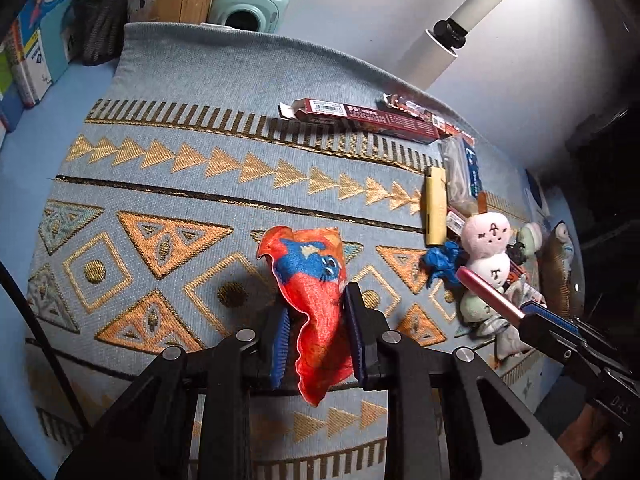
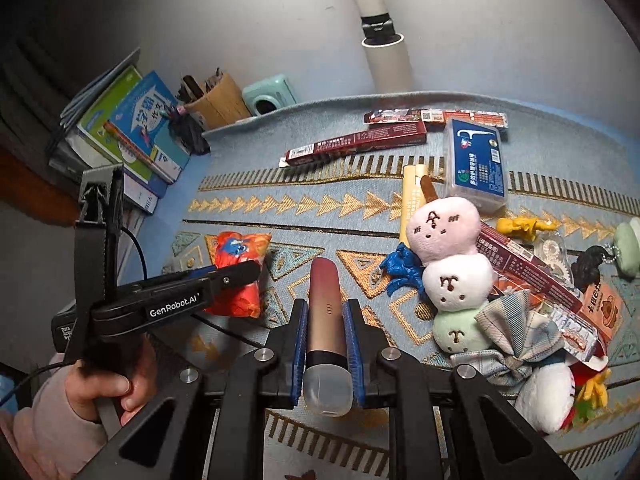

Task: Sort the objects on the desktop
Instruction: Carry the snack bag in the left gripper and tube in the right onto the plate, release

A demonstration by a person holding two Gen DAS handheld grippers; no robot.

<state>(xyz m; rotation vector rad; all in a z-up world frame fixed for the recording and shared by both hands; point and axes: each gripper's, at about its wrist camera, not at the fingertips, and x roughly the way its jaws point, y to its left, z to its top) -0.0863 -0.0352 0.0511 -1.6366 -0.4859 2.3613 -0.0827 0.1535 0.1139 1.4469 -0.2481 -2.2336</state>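
Both tools are gripping items above the patterned mat on the counter.

The left tool [image 1: 316,320] is pinching a red and blue cloth pouch [image 1: 312,280] between its blue pads, the pouch sticking up toward 12 o'clock and hanging free of the mat [image 1: 180,128]. The right tool [image 2: 326,344] is pinching a pink pen-shaped device [image 2: 325,320] with a clear cap at its near end, its body pointing toward 12 o'clock. Seen from the right wrist, the left tool is sitting at 9 o'clock, with a hand [image 2: 108,384] wrapping its handle. A stacked plush toy [image 2: 452,268] is lying at 3 o'clock amid a pile of small things, just beside a blue figure [image 2: 402,268]. A long red box [image 2: 352,144] is lying near 12 o'clock.
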